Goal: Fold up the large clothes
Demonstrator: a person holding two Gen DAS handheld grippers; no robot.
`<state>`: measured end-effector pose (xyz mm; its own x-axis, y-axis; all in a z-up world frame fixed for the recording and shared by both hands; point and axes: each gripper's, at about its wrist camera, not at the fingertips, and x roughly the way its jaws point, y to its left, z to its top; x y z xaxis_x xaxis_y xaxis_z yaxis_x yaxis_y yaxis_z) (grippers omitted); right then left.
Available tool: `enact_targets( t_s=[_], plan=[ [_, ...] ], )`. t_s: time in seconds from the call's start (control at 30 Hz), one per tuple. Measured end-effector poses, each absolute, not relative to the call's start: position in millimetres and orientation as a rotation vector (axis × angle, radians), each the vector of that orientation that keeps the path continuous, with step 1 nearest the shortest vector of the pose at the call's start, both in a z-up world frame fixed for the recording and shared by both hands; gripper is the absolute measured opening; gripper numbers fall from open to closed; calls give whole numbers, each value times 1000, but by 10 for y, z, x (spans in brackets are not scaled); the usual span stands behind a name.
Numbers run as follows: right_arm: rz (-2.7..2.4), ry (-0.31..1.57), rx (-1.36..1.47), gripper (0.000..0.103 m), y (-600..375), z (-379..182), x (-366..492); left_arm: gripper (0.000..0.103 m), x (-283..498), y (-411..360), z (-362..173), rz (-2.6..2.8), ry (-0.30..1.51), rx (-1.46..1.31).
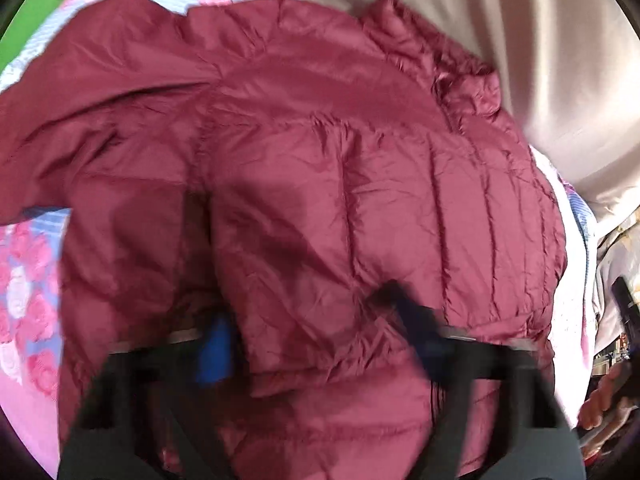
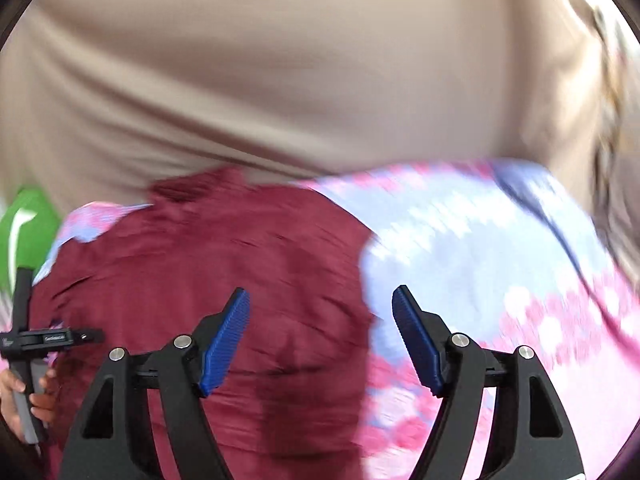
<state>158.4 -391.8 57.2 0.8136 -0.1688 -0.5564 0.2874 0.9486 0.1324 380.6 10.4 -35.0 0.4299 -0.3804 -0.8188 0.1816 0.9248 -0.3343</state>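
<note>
A maroon quilted puffer jacket (image 1: 320, 160) lies spread on a pink and blue floral bedsheet (image 1: 24, 292). In the left wrist view my left gripper (image 1: 316, 328) hangs low over the jacket's lower part. Its blue pads are blurred and set wide apart, with a fold of fabric lying between them, not clamped. In the right wrist view my right gripper (image 2: 320, 328) is open and empty above the jacket's right edge (image 2: 200, 280), where maroon fabric meets the floral sheet (image 2: 480, 260). The left gripper's handle and the hand holding it (image 2: 28, 360) show at the far left.
A beige curtain or cloth (image 2: 280, 80) hangs behind the bed. A green object (image 2: 24, 228) sits at the far left. Cluttered items (image 1: 624, 320) lie at the right edge of the left wrist view.
</note>
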Motion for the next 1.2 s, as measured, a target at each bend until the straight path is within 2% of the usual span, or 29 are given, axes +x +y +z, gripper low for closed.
enact_targets(
  t_s=[0.03, 0.07, 0.3, 0.5, 0.53, 0.57, 0.6, 0.63, 0.73, 0.83, 0.87, 1.07, 1.17, 1.2],
  plan=[
    [-260, 590, 242, 72, -4036, 504, 1614, 19, 3834, 90, -324, -357, 1066, -204],
    [-275, 606, 263, 72, -4125, 433, 1670, 3, 3864, 79, -255, -386, 1051, -205],
    [-260, 621, 306, 72, -4206, 275, 2170, 3, 3943, 302, 524, -303, 778, -112],
    [-186, 668, 472, 70, -4234, 79, 2606, 3, 4230, 198, -119, -213, 871, -2],
    [-174, 688, 474, 42, -4218, 44, 2683, 3, 4238, 181, -213, -204, 877, 4],
    [-164, 723, 443, 22, -4172, 16, 2765, 3, 4248, 163, -283, -196, 877, 9],
    [-162, 747, 397, 11, -4103, 37, 2816, 3, 4251, 152, -320, -190, 873, 16],
    [-172, 693, 345, 9, -4029, 158, 2747, 3, 4243, 133, -340, -183, 867, 23],
    [-166, 555, 305, 8, -4006, 329, 2546, 3, 4213, 24, -403, -165, 839, 61],
    [-264, 792, 263, 8, -4161, -153, 2918, 3, 4138, -128, -484, -150, 799, 111],
    [-286, 801, 253, 9, -4177, -230, 2922, 3, 4098, -188, -498, -148, 787, 132],
    [-292, 577, 261, 16, -3986, 286, 2242, 3, 3891, -340, -568, -95, 740, 217],
    [-274, 747, 122, 11, -3781, -43, 2391, 3, 3811, -405, -554, -77, 735, 239],
    [-302, 821, 84, 7, -3769, -224, 2470, 3, 3791, -415, -557, -76, 735, 238]
  ],
)
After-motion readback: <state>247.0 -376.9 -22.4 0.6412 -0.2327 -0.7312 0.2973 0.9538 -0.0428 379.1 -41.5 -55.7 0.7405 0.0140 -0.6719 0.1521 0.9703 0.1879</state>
